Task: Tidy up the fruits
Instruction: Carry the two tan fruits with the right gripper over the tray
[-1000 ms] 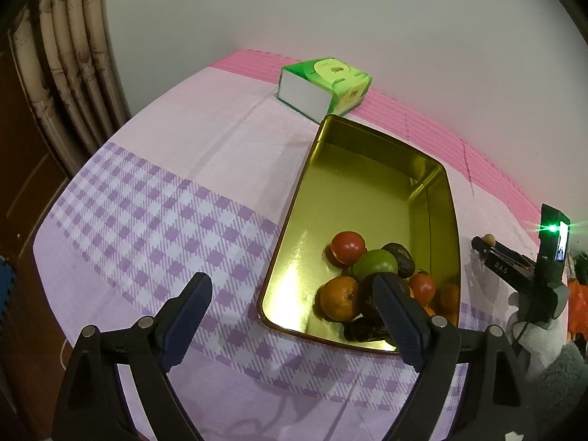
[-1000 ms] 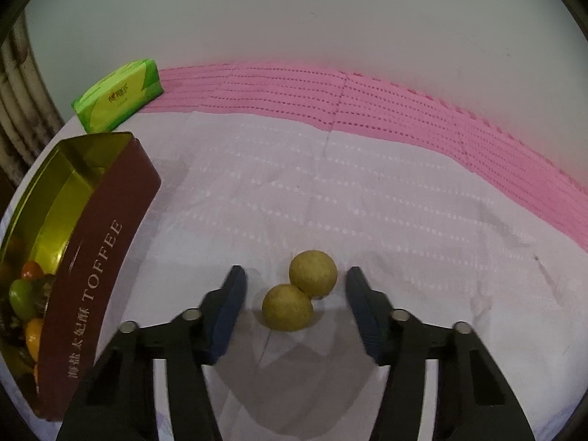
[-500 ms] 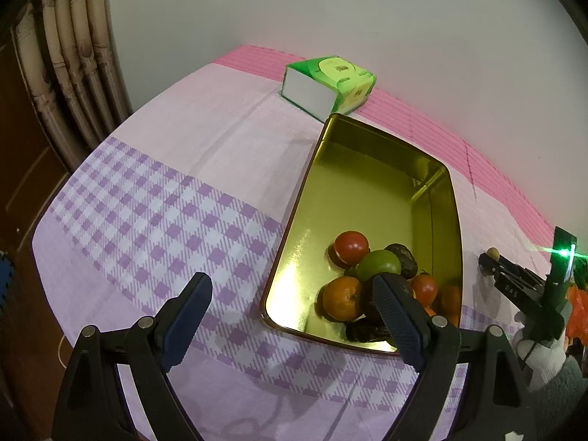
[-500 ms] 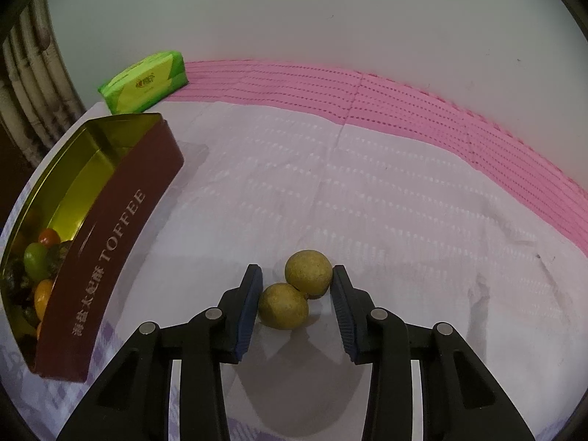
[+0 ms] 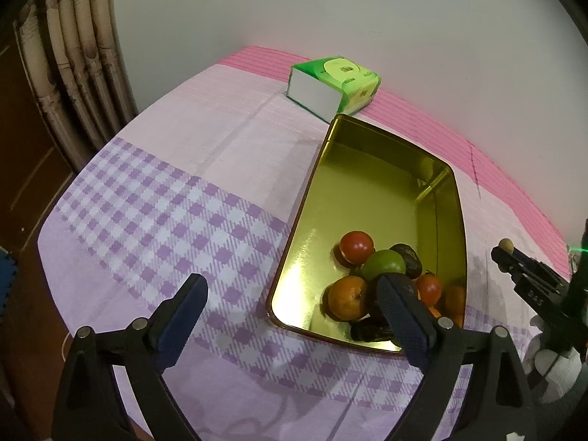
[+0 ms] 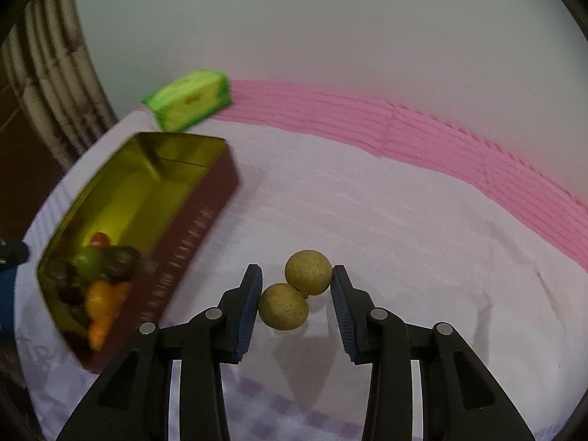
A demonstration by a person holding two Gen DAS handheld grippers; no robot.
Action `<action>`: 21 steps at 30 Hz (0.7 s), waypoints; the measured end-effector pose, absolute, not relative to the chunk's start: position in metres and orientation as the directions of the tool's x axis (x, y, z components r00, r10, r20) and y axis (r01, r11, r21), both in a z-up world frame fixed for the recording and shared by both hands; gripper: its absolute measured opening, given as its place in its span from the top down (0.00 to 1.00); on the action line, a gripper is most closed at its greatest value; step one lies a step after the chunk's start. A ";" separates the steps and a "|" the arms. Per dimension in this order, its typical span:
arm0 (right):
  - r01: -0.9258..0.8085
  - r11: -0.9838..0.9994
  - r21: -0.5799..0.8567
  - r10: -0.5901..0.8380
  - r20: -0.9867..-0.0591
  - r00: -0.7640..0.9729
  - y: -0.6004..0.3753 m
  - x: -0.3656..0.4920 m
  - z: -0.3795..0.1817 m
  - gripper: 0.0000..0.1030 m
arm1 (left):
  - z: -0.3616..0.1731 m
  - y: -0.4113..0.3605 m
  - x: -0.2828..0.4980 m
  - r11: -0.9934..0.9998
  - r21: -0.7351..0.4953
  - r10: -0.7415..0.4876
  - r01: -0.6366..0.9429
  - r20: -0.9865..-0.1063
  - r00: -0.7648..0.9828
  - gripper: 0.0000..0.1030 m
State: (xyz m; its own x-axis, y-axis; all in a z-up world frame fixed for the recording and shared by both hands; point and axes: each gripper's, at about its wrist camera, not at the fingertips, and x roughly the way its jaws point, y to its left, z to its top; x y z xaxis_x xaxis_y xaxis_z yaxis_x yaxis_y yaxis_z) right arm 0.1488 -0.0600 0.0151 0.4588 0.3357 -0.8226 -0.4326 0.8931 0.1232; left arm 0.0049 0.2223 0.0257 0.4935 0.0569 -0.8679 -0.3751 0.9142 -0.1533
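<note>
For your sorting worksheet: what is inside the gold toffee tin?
Piled at the near end of the toffee tin: a red tomato-like fruit, a green fruit, an orange and dark fruits. The left gripper's finger covers more; the far end is bare.

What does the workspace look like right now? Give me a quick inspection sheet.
Surface: table under a cloth, lilac check, pale centre, pink band by the wall.
Job's things: open toffee tin holding mixed fruit at its near end; two joined yellow-brown fruits between the pads.
Clutter: green tissue pack behind the tin.
Grippers: left gripper open, nothing between its pads, beside the tin's near corner; right gripper shut on the fruit pair.
Cables: nothing seen.
Surroundings: plain wall, curtain at left.
</note>
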 end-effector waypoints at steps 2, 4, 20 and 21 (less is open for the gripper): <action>-0.470 0.872 0.138 0.372 -0.810 0.453 -0.045 0.142 0.024 0.61 | 0.026 0.223 0.004 0.912 -0.147 0.066 -0.383 -0.869 0.490 0.10; -0.503 0.851 0.150 0.402 -0.803 0.440 -0.032 0.136 0.030 0.61 | 0.027 0.224 0.003 0.909 -0.147 0.070 -0.390 -0.868 0.491 0.10; -0.669 0.724 0.169 0.488 -0.810 0.324 0.051 0.099 0.027 0.61 | 0.035 0.239 -0.024 0.904 -0.090 0.118 -0.418 -0.887 0.446 0.09; -0.669 0.724 0.171 0.487 -0.813 0.319 0.052 0.099 0.025 0.61 | 0.035 0.239 -0.025 0.905 -0.087 0.118 -0.416 -0.888 0.444 0.09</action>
State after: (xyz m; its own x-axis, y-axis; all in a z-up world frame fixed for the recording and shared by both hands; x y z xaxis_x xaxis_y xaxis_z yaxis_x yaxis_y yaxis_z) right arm 0.0992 0.0524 0.0253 0.3193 0.4869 -0.8130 -0.6685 0.7238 0.1709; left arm -0.0254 0.2393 0.0346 0.4435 0.1184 -0.8884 -0.4164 0.9050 -0.0873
